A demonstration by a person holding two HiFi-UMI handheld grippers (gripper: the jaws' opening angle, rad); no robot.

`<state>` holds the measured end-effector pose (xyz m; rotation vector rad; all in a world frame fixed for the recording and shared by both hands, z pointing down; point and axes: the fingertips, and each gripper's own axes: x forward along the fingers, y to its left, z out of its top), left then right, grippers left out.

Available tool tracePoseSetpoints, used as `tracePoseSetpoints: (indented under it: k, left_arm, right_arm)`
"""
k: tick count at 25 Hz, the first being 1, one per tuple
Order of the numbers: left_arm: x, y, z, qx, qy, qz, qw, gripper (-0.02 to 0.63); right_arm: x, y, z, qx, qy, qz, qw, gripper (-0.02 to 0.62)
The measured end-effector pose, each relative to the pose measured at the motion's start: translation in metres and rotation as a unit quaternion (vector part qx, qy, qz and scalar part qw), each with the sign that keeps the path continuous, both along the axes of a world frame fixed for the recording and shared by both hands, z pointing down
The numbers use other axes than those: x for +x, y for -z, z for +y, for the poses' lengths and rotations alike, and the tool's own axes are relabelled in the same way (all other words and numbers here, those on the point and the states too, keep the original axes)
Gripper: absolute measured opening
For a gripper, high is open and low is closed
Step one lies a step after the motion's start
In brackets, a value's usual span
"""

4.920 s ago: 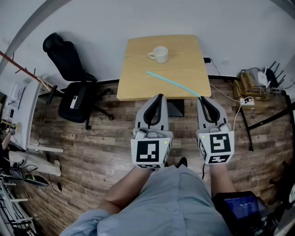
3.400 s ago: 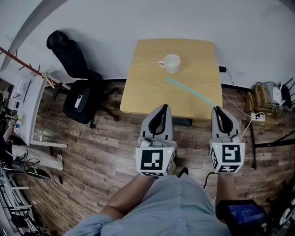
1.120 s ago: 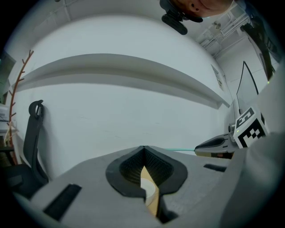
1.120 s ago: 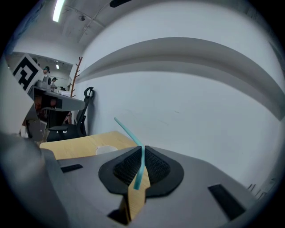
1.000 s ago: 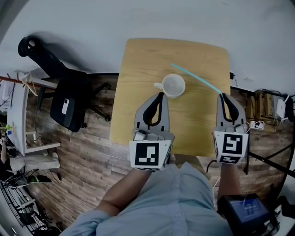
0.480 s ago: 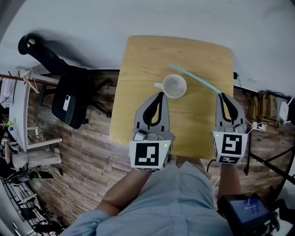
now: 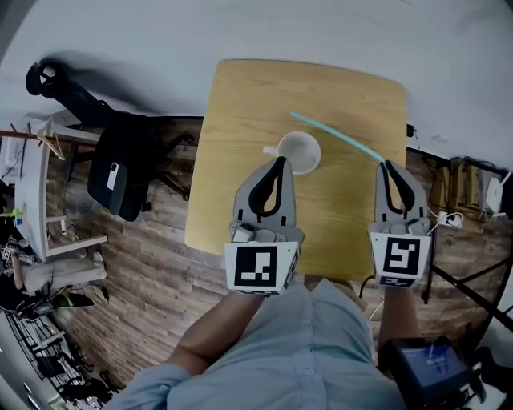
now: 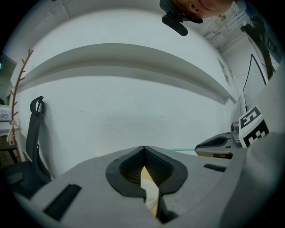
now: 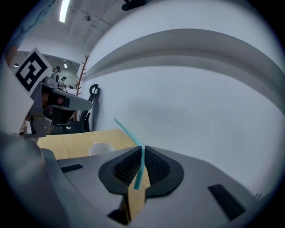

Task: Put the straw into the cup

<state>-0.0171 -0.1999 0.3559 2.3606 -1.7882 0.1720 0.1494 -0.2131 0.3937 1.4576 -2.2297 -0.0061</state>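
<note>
A turquoise straw (image 7: pixel 337 138) and a white cup (image 7: pixel 298 152) are pictured on a pale wood-grain table (image 7: pixel 240 96). The grey left gripper (image 7: pixel 278 162) and right gripper (image 7: pixel 388 166) are marked with black-and-white squares. Brown planks pattern the floor (image 7: pixel 160 264).

Light wooden counter (image 7: pixel 216 184) with rounded corners, far edge close against a plain white wall (image 7: pixel 240 32). Around it, brown wood-plank floor (image 7: pixel 152 272). Off the counter's left edge, black office chair (image 7: pixel 120 160) with a high backrest, a small white-and-dark device lying on the seat. Farther left, white shelving (image 7: pixel 36 192) and a thin reddish branch-like rack (image 8: pixel 20 84) by the wall. Off the counter's right edge, loose cables (image 7: pixel 439 220) and a wooden box of gear near the wall. Overhead, bright ceiling strip light (image 9: pixel 65 10).
</note>
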Motion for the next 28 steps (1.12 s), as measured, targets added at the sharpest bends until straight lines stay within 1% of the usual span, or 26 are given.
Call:
tracePoseSetpoints:
  k: [5,10,14,21,24,28]
  left_arm:
    - [0.003,-0.004,-0.006,-0.003,0.006,-0.005,1.0000,-0.008]
    - [-0.009,-0.002,-0.003,-0.004,0.008,0.001,1.0000,-0.008]
    - [-0.021,0.002,-0.001,0.001,0.000,0.010,1.0000,-0.008]
    - [-0.035,0.008,0.005,0.010,-0.019,0.025,0.9995,-0.008]
    - [-0.041,0.002,0.008,0.002,-0.026,0.032,0.9992,-0.008]
    - [-0.040,-0.005,0.009,-0.005,-0.040,0.043,0.9983,-0.008]
  right_arm:
    - [0.002,-0.002,-0.007,0.002,0.013,-0.003,1.000,0.020]
    - [-0.006,-0.003,-0.006,0.001,0.012,0.005,1.000,0.020]
    - [-0.013,0.006,-0.002,0.008,0.005,0.030,1.000,0.020]
    - [-0.018,0.023,0.014,0.032,0.002,0.092,0.995,0.020]
    - [-0.018,0.024,0.020,0.034,-0.002,0.124,0.992,0.020]
    - [-0.021,0.031,0.025,0.041,-0.006,0.156,0.987,0.020]
